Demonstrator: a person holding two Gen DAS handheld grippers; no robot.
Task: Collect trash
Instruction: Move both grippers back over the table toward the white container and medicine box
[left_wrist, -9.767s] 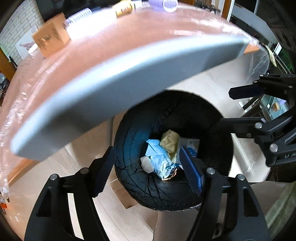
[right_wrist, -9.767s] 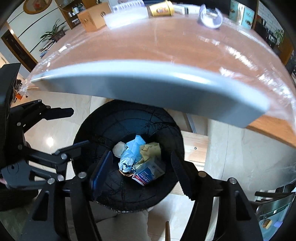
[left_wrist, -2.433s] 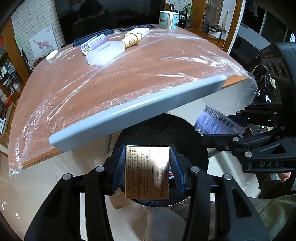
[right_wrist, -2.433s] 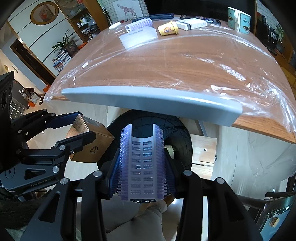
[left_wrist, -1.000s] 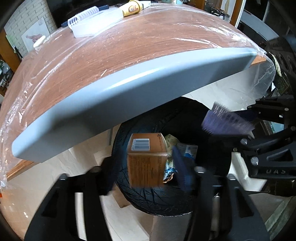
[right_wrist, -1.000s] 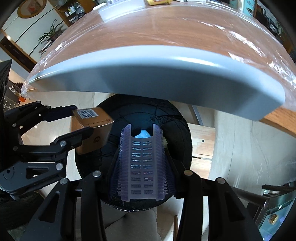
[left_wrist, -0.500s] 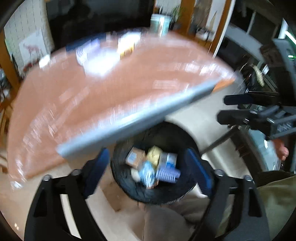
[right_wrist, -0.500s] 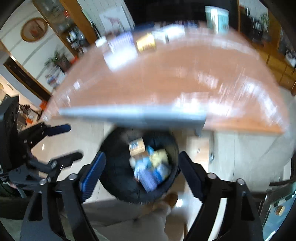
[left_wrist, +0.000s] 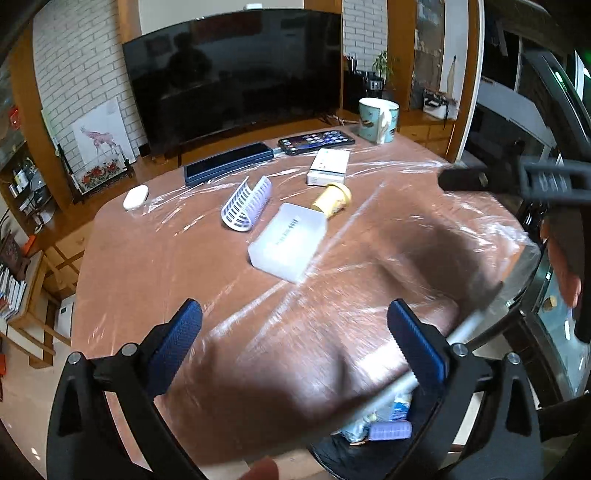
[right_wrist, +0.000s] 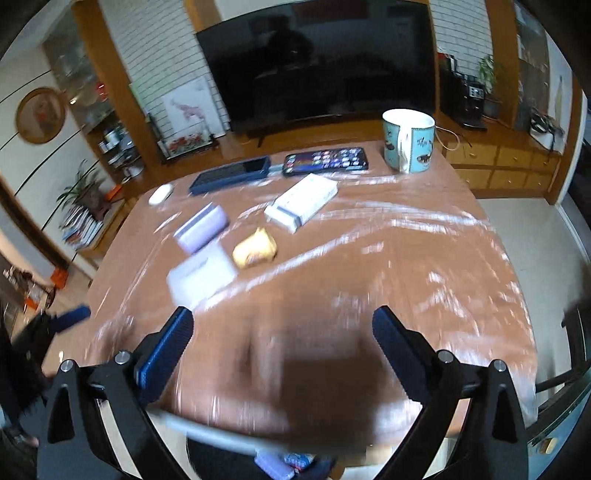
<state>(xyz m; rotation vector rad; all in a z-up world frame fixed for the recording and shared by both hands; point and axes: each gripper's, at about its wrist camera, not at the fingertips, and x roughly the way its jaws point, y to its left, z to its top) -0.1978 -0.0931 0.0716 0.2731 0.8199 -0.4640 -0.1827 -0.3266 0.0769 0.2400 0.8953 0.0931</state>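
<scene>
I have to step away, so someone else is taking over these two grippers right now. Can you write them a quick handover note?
Left gripper: jaws just opened wide, nothing between them.
Right gripper: same, jaws just opened, nothing held.
Done: the bin below the table's near edge holds trash, including a purple comb piece.
Left on the plastic-covered table: another purple comb piece, a clear plastic box, a yellow cup, a white carton.
The phone and mug are probably not trash.

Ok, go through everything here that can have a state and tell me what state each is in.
left gripper: open, empty
right gripper: open, empty
phone: screen lit
TV: off
mug: upright
yellow cup: lying on its side
trash bin: holding trash
</scene>
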